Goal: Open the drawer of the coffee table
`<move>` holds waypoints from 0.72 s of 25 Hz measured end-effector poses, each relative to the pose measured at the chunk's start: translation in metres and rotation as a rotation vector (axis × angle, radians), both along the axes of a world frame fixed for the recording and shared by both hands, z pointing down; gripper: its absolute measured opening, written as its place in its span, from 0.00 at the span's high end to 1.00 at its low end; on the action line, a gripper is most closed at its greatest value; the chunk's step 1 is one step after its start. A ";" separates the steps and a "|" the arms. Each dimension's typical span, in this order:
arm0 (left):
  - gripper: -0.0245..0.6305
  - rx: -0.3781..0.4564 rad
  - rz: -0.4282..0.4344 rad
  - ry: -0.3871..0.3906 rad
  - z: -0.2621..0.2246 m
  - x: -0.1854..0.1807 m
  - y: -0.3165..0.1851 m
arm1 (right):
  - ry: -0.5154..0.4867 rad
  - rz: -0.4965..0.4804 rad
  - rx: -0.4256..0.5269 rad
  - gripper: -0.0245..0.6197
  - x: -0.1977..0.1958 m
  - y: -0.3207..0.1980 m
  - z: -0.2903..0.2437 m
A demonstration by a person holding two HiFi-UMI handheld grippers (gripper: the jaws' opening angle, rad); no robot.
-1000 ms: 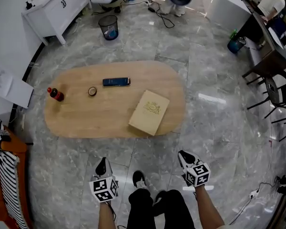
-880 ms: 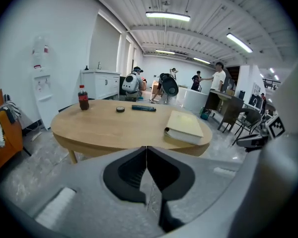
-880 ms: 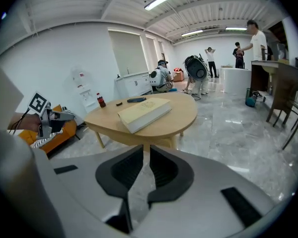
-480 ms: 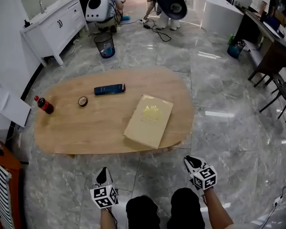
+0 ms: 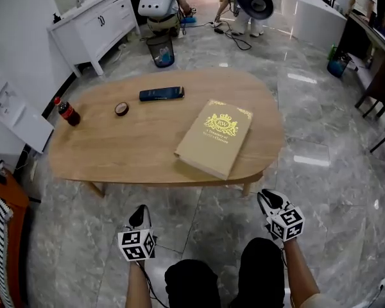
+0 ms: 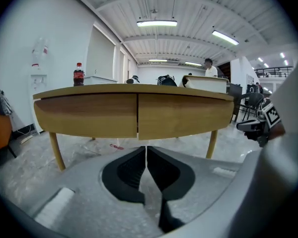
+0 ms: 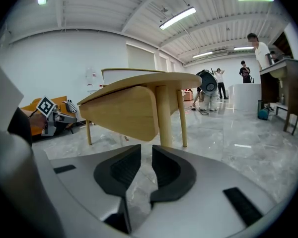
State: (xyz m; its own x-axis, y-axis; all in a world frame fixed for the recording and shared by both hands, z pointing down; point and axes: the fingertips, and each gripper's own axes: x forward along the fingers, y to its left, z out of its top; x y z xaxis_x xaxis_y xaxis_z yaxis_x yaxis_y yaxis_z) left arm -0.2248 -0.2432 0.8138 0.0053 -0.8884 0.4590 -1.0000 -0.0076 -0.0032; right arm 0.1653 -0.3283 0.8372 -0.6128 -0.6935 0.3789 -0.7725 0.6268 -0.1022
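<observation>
The left gripper's [image 6: 146, 155] jaws are pressed together with nothing between them, while the right gripper's [image 7: 146, 157] jaws stand a little apart, have just been opening, and frame only floor. In the head view both grippers, left [image 5: 139, 215] and right [image 5: 267, 197], hang low over grey marble floor [image 5: 199, 204], short of the near rim of the oval coffee table [image 5: 135, 146], with a strip of open floor between tips and rim. Four things lie on the top: one red-capped bottle [image 5: 67, 111] near the left end, one small round tin [image 5: 121, 108], one dark blue box [image 5: 161, 94] toward the far edge, and one beige book [image 5: 216, 136] whose near corner reaches close to the near rim. The head view shows the tabletop but not the table's side. The left gripper view looks level at that side and shows two drawer fronts, the left drawer front [image 6: 87, 115] and the right drawer front [image 6: 181, 114], both flush and parted by one thin vertical seam straight ahead of the closed tips. It also catches the right gripper off to the right. The right gripper view shows the table's rounded end and legs [image 7: 164, 118].
</observation>
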 end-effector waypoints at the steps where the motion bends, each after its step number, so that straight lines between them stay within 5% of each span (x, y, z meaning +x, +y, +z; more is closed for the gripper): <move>1: 0.94 0.000 -0.001 0.005 0.000 0.000 0.002 | -0.002 -0.001 -0.003 0.84 0.000 0.001 0.000; 18: 0.94 0.086 0.049 0.028 -0.011 0.004 -0.012 | 0.028 -0.040 0.032 0.77 -0.021 0.008 -0.021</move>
